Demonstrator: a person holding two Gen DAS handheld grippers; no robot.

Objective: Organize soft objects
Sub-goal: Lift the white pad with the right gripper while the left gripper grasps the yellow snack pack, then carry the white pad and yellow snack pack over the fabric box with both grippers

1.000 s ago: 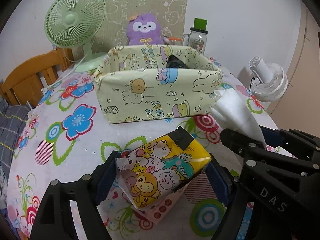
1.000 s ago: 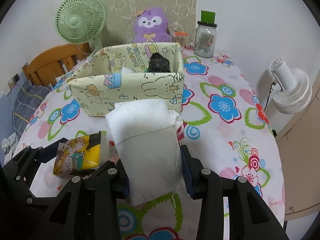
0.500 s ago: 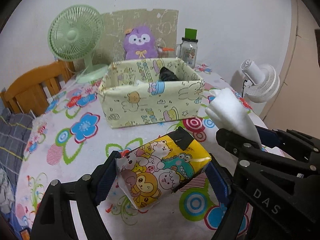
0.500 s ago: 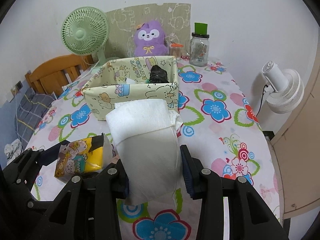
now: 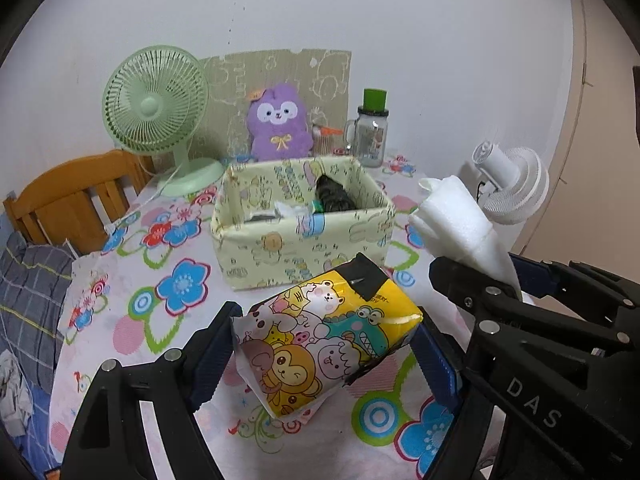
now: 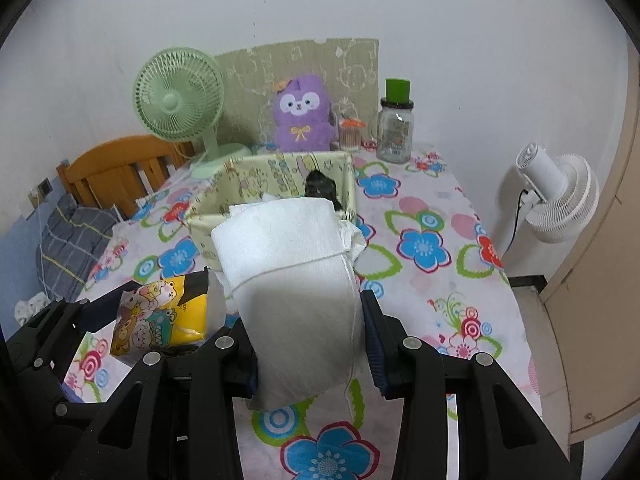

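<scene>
A: Left gripper status?

B: Its fingers are clenched on the cartoon-print tissue pack, one pad on each short side. The pack is tilted, black-taped end toward the box, and hangs clear above the worktop.

A: Right gripper?

B: Grasping the white tissue pack. Fingers press both flanks; the pack's top end fans out wider above the grip. It is also held off the floral cloth.

A: Relative position of the two?

B: Side by side, close. From the right wrist view the cartoon-print pack sits just left of the white one; from the left wrist view the white pack pokes up at right.

A: Storage box?

B: Pale yellow, cartoon-printed, open-topped, standing on the worktop beyond both packs. Inside: a dark crumpled item at the far right corner, plus some white and green items I cannot identify.

A: Background?

B: Green desk fan, purple plush toy against a patterned cardboard sheet, glass jar with a green lid. White fan stands off the worktop at right; wooden chair back at left.
</scene>
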